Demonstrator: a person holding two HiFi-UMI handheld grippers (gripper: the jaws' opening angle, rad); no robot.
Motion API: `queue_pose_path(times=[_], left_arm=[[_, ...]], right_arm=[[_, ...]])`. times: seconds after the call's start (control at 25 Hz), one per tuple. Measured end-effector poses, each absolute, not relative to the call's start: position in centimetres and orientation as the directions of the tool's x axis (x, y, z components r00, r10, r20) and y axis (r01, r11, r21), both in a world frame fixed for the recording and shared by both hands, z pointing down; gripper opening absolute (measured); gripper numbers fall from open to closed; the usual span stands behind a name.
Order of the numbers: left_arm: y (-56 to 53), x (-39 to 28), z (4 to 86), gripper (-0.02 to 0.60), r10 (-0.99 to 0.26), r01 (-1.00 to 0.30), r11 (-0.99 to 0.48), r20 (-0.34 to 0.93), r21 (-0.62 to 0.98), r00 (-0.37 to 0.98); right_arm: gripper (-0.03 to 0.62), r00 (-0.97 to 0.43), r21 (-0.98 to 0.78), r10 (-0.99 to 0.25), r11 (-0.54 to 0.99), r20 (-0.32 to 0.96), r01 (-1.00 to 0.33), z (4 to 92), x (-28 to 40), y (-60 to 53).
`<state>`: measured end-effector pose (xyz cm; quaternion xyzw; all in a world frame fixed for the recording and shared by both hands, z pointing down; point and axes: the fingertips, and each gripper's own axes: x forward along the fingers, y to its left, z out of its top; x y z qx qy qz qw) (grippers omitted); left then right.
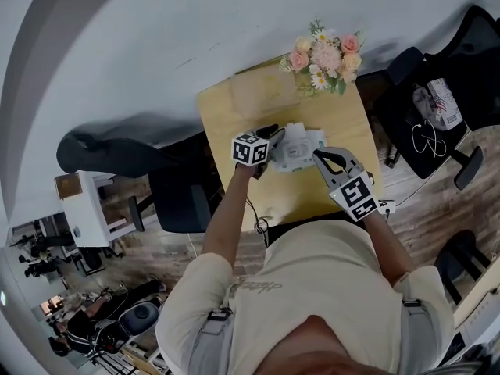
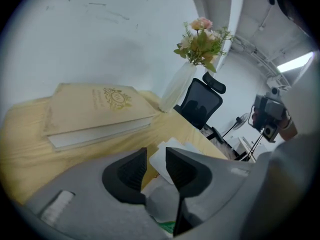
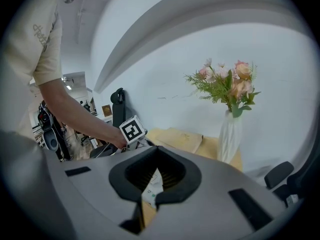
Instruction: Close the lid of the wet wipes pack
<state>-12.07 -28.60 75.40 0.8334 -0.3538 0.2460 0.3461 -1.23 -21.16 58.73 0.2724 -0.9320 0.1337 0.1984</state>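
One pale wooden table (image 1: 223, 112) against white wall; cream book (image 2: 95, 111) and vase of flowers (image 1: 324, 59) at far side, dark office chairs (image 1: 181, 198) at both sides, wood floor. Wet wipes pack (image 1: 301, 147) mid-table, between grippers. Left gripper (image 1: 273, 137): jaws slightly apart, white flap seen through gap, contact unclear. Right gripper (image 1: 322, 158): jaw tips pressed together, pack glimpsed behind. Lid position hard to read; person hides table's near edge.
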Motion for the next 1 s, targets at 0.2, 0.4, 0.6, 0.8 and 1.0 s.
queue_pose_path(times=[0.2,0.4,0.6,0.8,1.0], left_arm=[[-28.7,-12.1,76.4,0.115,-0.394,-0.743,-0.478,0.641,0.469,0.658],[-28.9,-11.9,75.7,0.102,-0.4,-0.73,-0.496,0.623,0.47,0.673],[-29.2,-12.0,74.1,0.049,-0.44,-0.733,-0.512,0.597,0.447,0.671],[-28.6,-11.6,72.8,0.037,-0.448,-0.739,-0.553,0.611,0.384,0.653],[-28.0,-11.3,71.9,0.037,-0.467,-0.753,-0.562,0.621,0.341,0.63]], right_arm=[[0.002,-0.773,-0.142,-0.451,0.817,0.446,-0.559,58.8,-1.2,-21.4],[0.002,-0.771,-0.153,-0.458,0.809,0.443,-0.568,58.7,-0.8,-21.5],[0.002,-0.774,-0.159,-0.456,0.809,0.439,-0.567,58.8,-0.7,-21.3],[0.002,-0.78,-0.162,-0.457,0.81,0.428,-0.564,58.6,-0.5,-21.1],[0.002,-0.784,-0.162,-0.459,0.811,0.418,-0.561,58.5,-0.3,-20.9]])
